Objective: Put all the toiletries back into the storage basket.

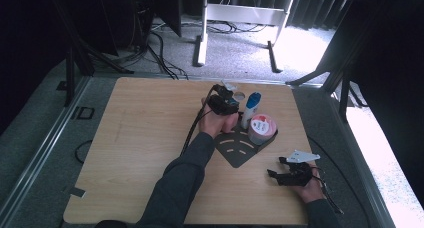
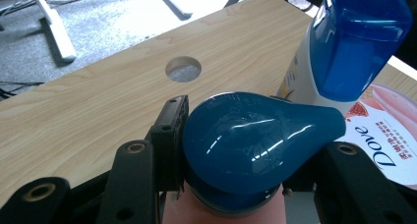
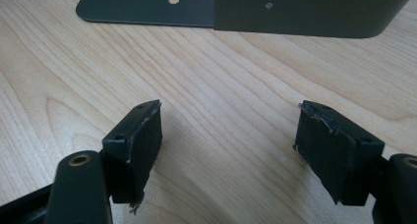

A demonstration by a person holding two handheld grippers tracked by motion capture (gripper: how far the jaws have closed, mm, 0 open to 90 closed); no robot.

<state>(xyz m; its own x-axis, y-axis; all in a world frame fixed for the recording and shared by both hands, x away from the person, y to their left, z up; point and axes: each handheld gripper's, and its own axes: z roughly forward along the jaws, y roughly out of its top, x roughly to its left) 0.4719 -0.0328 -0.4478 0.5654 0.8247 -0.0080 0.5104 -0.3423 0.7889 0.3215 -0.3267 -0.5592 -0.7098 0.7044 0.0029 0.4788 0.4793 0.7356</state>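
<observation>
A: Nearest the camera, the person's right hand sits low on the table (image 1: pixel 150 138) by its front right corner. The right tool (image 1: pixel 276 167) lies about level, released, nothing but bare wood between the pads.

B: Yeah, the right gripper view backs that up. Just ahead of those fingers (image 3: pixel 135 148) is the dark metal rack (image 3: pixel 295 10), well apart from them.

A: Further out, the left forearm stretches across the middle of the table. The left tool (image 1: pixel 223 102) is clenched on a bottle with a teal teardrop cap (image 2: pixel 255 140), pinkish body below.

B: That bottle is right at the rack's far left edge. Just past it stands the white bottle with the blue cap (image 2: pixel 354 42), and beside that the pink Dove tub (image 2: pixel 388 135).
</observation>
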